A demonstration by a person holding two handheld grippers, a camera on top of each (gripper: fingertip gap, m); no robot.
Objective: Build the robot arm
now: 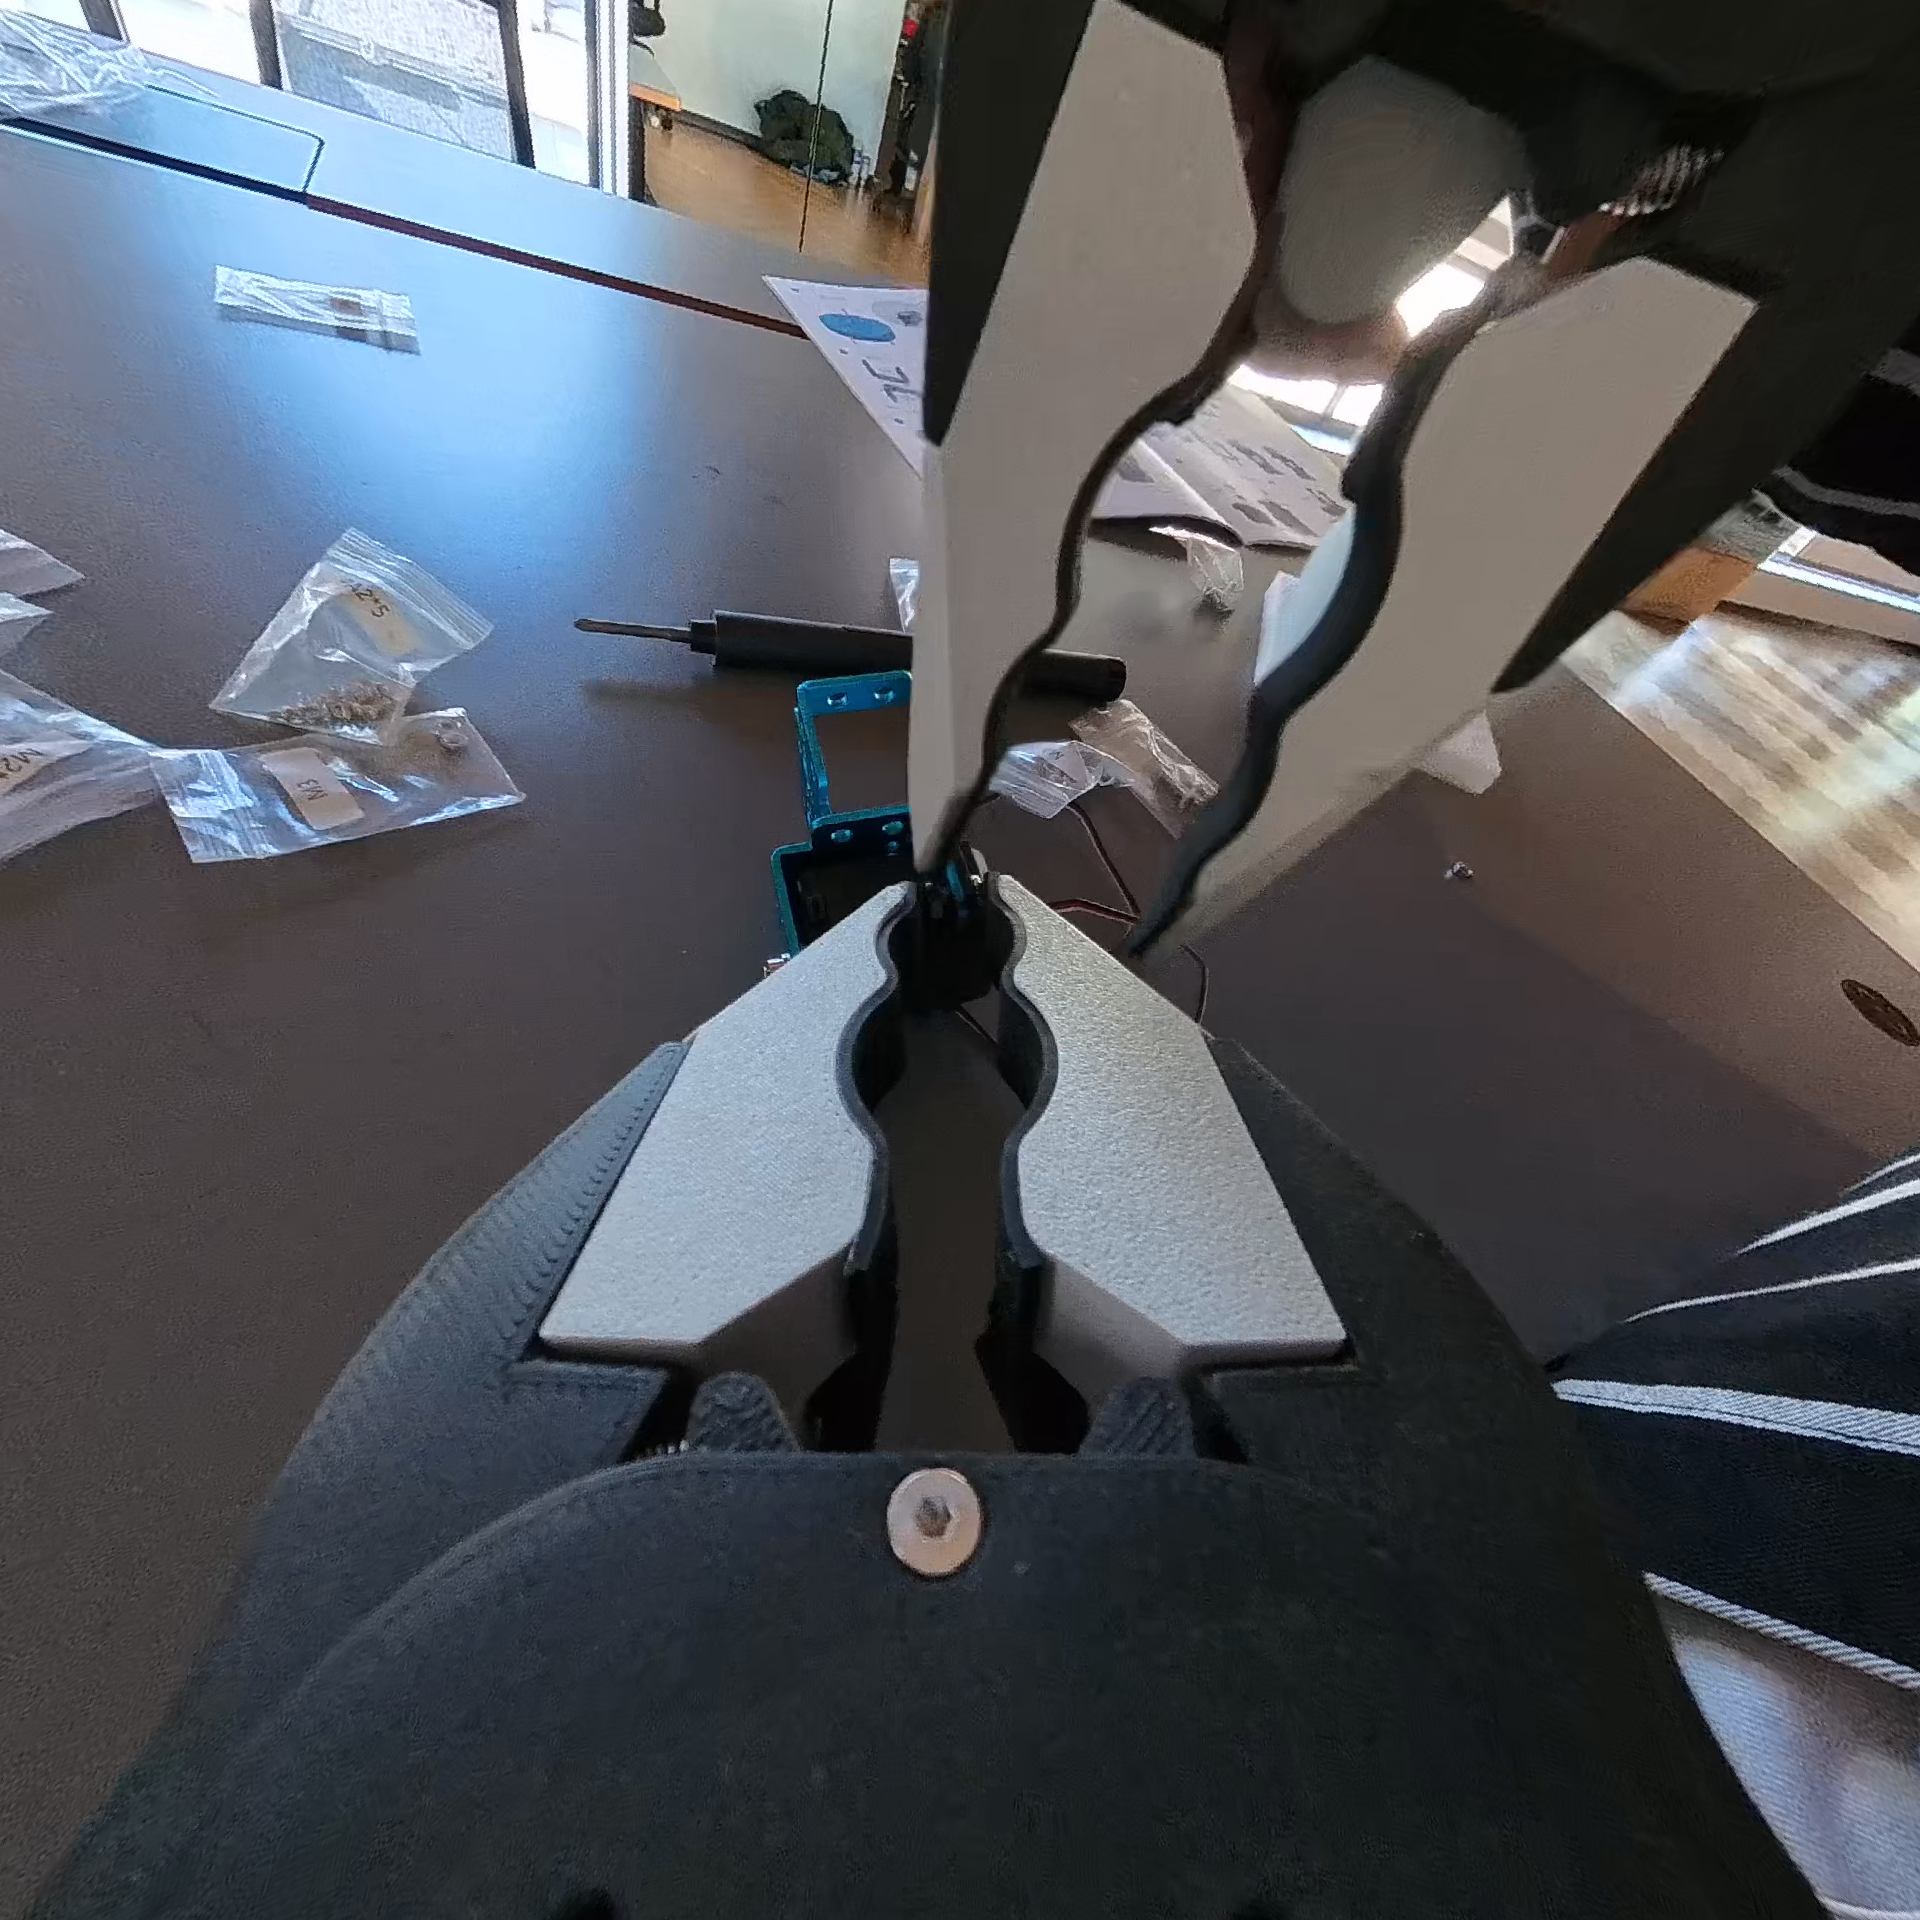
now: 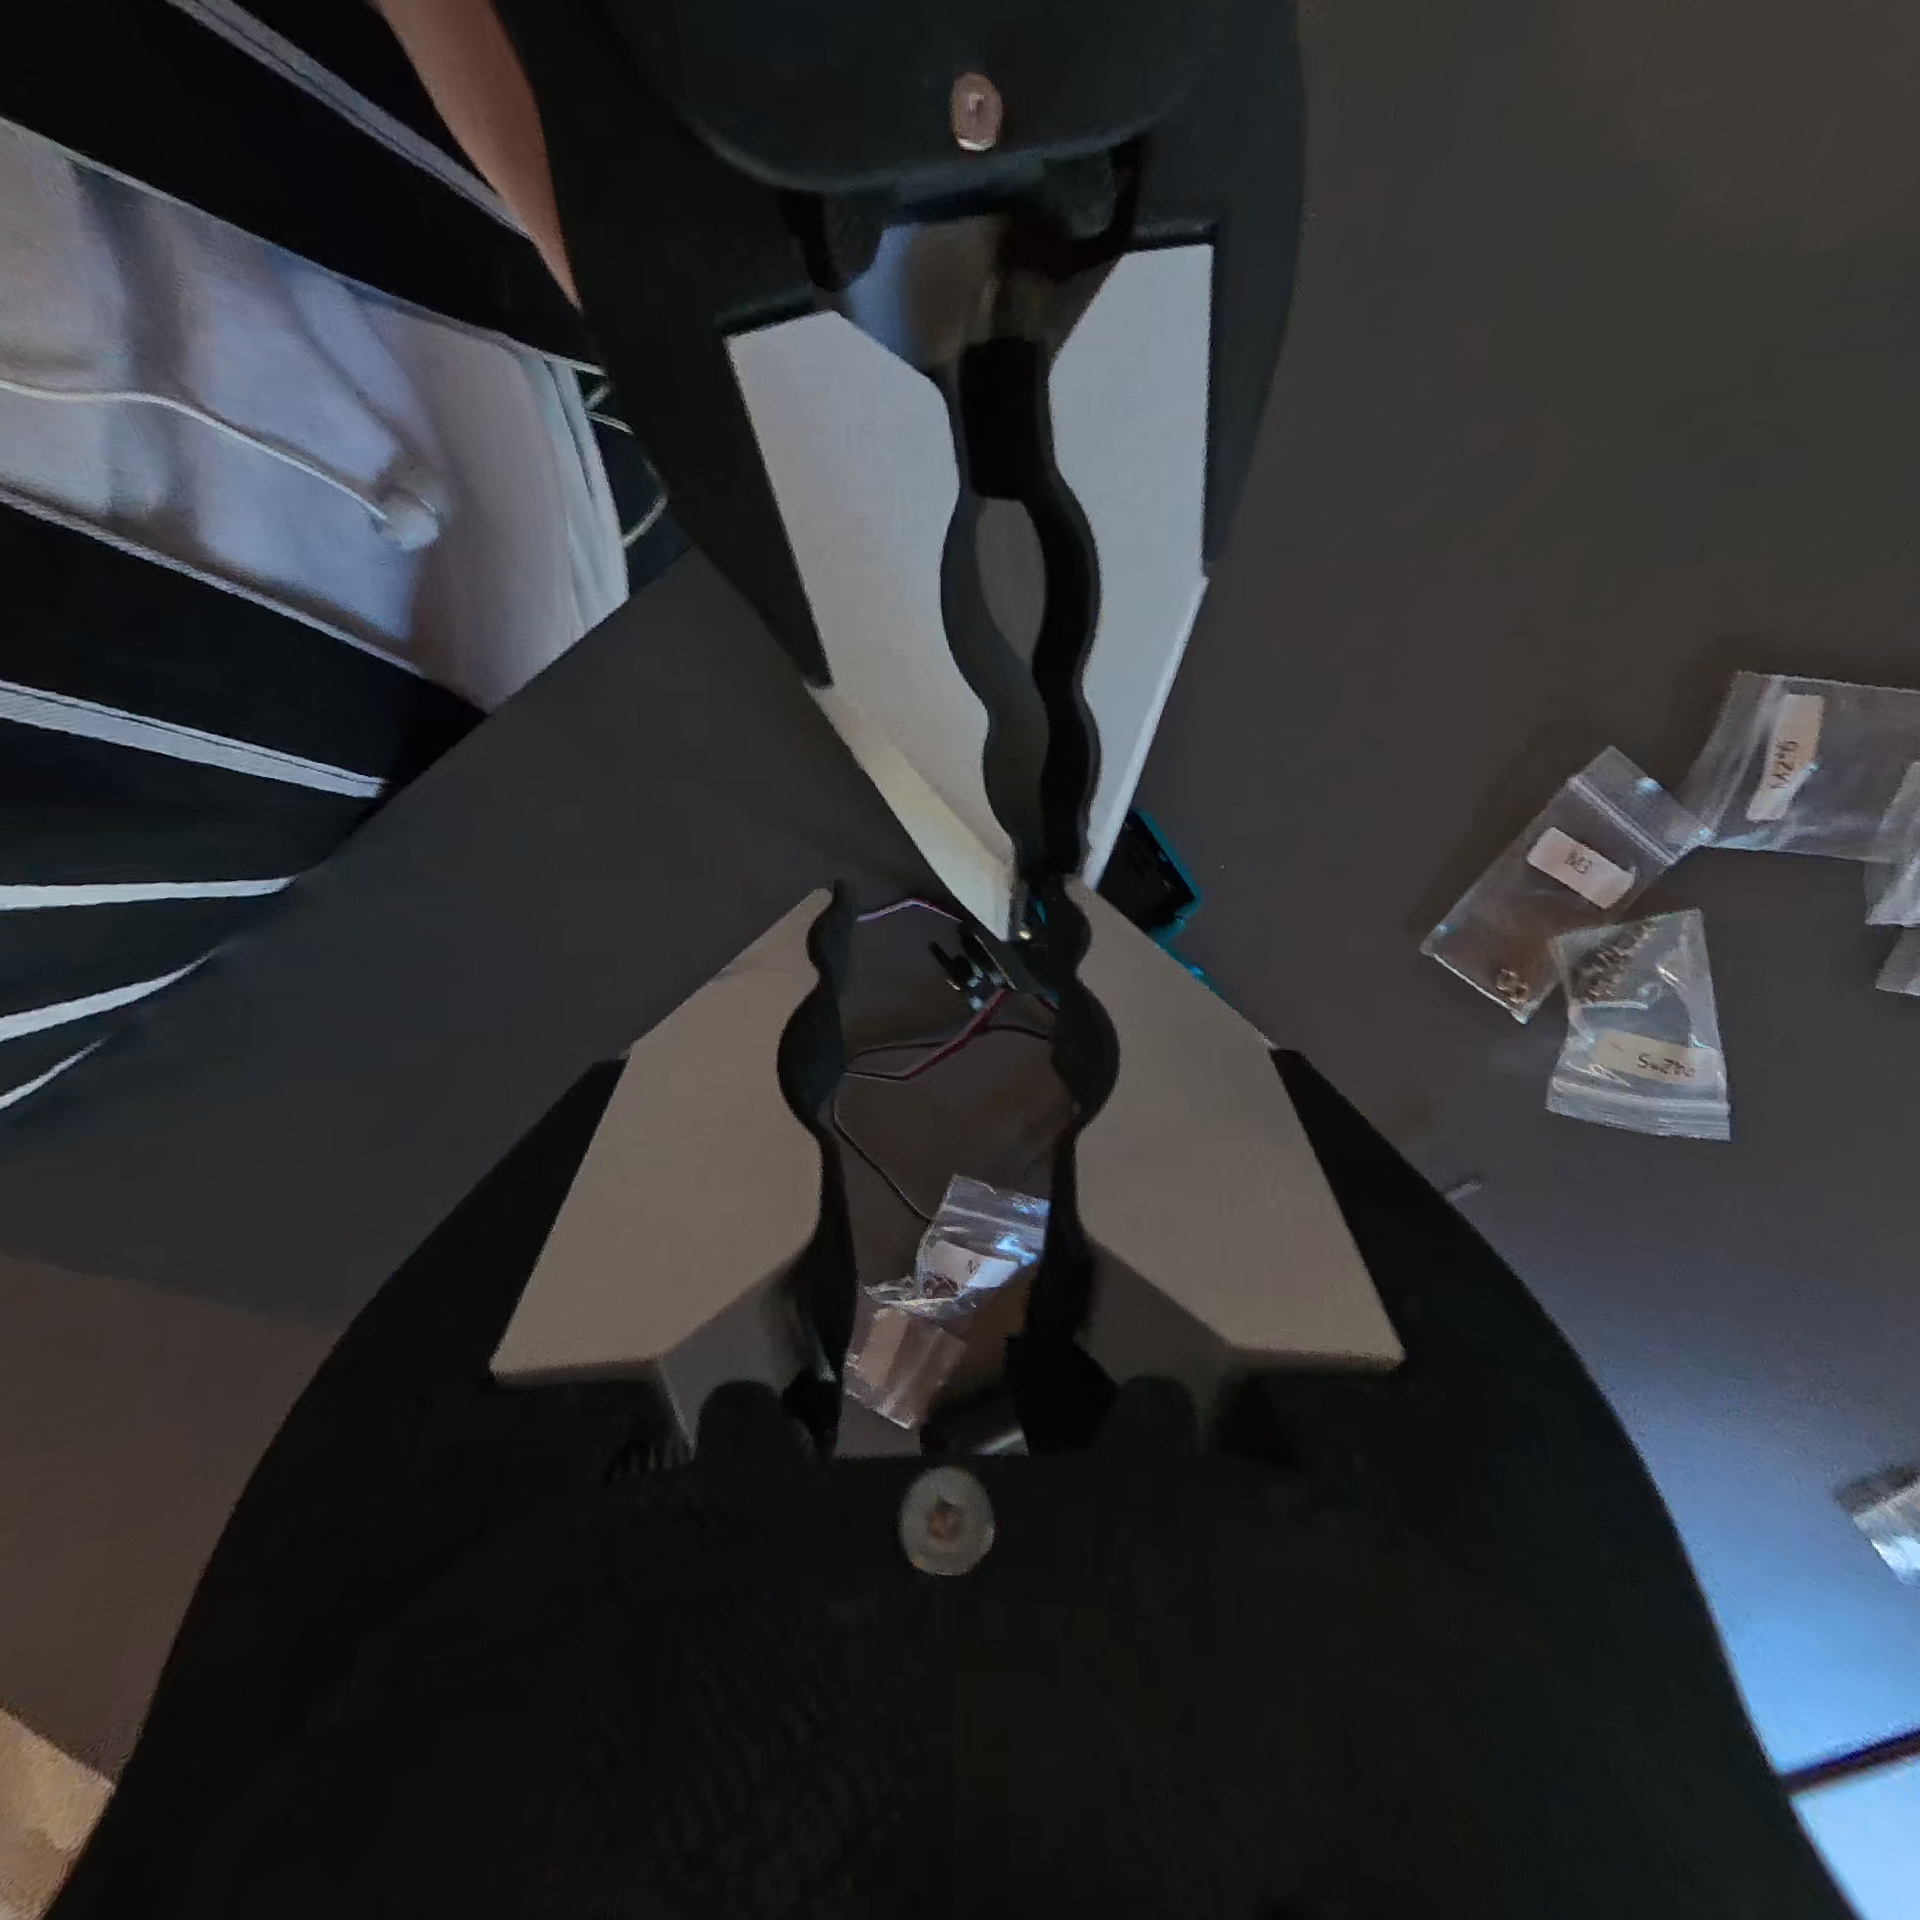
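My left gripper (image 1: 951, 902) is shut on a small black part (image 1: 948, 951) with red and black wires (image 1: 1101, 909), held just above the dark table (image 1: 582, 468). A blue metal bracket (image 1: 844, 774) lies right behind it. My right gripper (image 1: 1039, 904) comes down from above, open, with one fingertip (image 1: 935, 857) touching or almost touching the black part. In the right wrist view the right gripper (image 2: 951, 914) is open around the black part (image 2: 966, 961) and its wires (image 2: 935, 1049). The left gripper (image 2: 1039, 883) reaches in from the top, and the bracket (image 2: 1164, 883) shows beside it.
A black screwdriver (image 1: 790, 639) lies behind the bracket. Several clear zip bags of small hardware lie at the left (image 1: 348, 649) (image 1: 332, 795), at the right in the right wrist view (image 2: 1642, 1039), and under my right gripper (image 2: 956, 1278). Printed sheets (image 1: 883, 343) lie farther back. A person's striped clothing (image 1: 1766, 1403) is at the table's near edge. My left and right fingertips are right by each other.
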